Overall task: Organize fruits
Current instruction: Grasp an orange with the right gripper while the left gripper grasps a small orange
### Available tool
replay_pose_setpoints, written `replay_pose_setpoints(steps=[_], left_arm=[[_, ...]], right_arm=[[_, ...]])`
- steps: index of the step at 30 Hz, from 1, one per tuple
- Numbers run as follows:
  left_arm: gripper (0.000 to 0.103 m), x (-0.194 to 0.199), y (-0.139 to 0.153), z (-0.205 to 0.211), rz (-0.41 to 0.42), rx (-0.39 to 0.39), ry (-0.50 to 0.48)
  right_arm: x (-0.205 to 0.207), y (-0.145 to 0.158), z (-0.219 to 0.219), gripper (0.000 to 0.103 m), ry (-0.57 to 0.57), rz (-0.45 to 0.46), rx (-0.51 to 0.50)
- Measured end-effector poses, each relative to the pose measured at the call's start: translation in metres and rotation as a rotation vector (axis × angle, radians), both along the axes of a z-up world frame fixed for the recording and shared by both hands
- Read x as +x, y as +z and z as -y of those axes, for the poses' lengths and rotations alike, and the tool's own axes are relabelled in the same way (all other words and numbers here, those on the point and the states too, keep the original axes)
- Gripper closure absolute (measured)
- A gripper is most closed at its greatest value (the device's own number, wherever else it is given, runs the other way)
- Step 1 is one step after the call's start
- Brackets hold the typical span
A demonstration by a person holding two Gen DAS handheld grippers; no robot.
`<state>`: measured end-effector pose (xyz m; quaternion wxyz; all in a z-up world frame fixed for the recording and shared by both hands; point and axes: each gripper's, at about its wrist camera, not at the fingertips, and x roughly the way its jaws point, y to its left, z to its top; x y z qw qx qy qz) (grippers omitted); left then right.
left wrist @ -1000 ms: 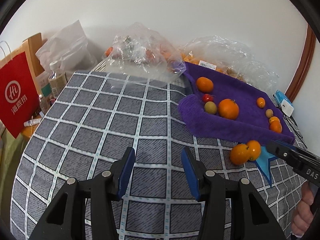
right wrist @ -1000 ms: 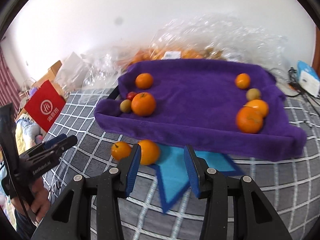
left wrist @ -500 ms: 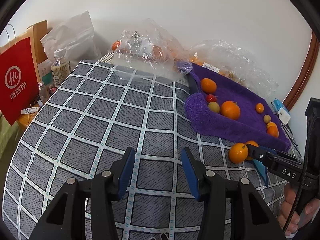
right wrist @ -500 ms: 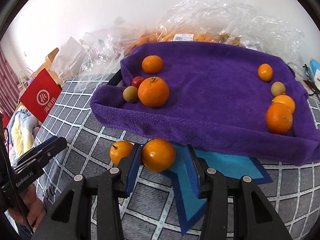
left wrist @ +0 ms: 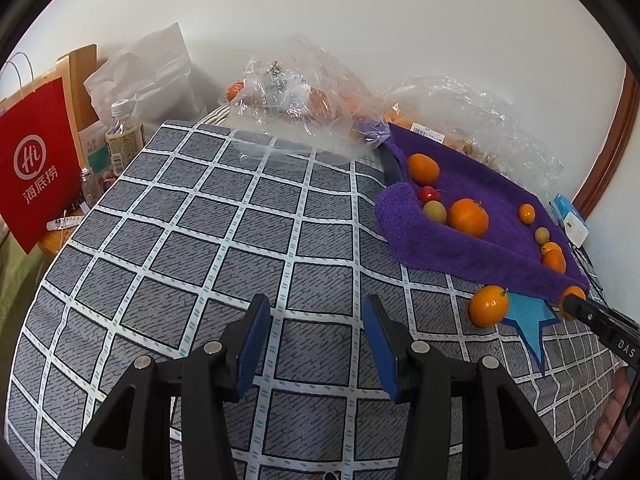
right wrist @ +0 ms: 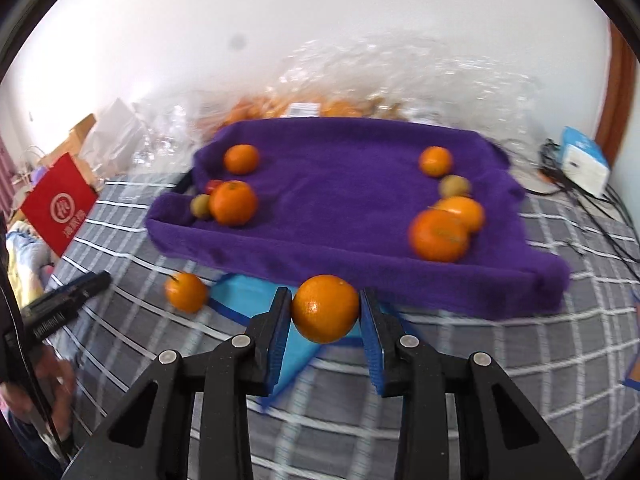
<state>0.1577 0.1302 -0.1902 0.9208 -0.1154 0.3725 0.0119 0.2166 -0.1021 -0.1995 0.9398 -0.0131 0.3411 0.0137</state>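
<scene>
My right gripper [right wrist: 324,305] is shut on an orange [right wrist: 325,309], its blue pads pressing both sides, just in front of the purple towel-lined tray [right wrist: 340,184]. The right wrist view is blurred. A second loose orange [right wrist: 186,292] lies on the checked cloth to the left; it also shows in the left wrist view [left wrist: 489,306]. Inside the tray lie several oranges, two small greenish fruits and a red one [left wrist: 429,193]. My left gripper [left wrist: 316,320] hangs open over the checked cloth with nothing between its fingers.
A blue star-shaped sheet [right wrist: 248,288] lies under the tray's front edge. Clear plastic bags of fruit [left wrist: 296,96] sit behind the tray. A red paper bag [left wrist: 36,168] and a bottle [left wrist: 122,136] stand at the left. A white and blue box [right wrist: 584,160] with cables sits right.
The right gripper's jaws closed around the nearer loose orange and carried it rightward along the tray's front edge. The left gripper stayed open and barely moved.
</scene>
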Motion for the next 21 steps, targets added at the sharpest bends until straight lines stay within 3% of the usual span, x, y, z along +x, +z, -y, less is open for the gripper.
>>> replay_pose_setpoints(steps=[12,17,21], left_arm=[[0.057,-0.003,0.004,0.009,0.033,-0.001,-0.065],[0.057,-0.006,0.008,0.014,0.062,0.003,-0.087],[0.057,-0.005,0.011,0.021,0.035,0.012,-0.085]], right_arm=[[0.004,-0.028,0.021,0.069,-0.003,-0.056,0.029],[-0.002,-0.024,0.021,0.069,0.009,-0.034,0.049],[-0.014,-0.015,0.025,0.069,0.009,-0.001,0.04]])
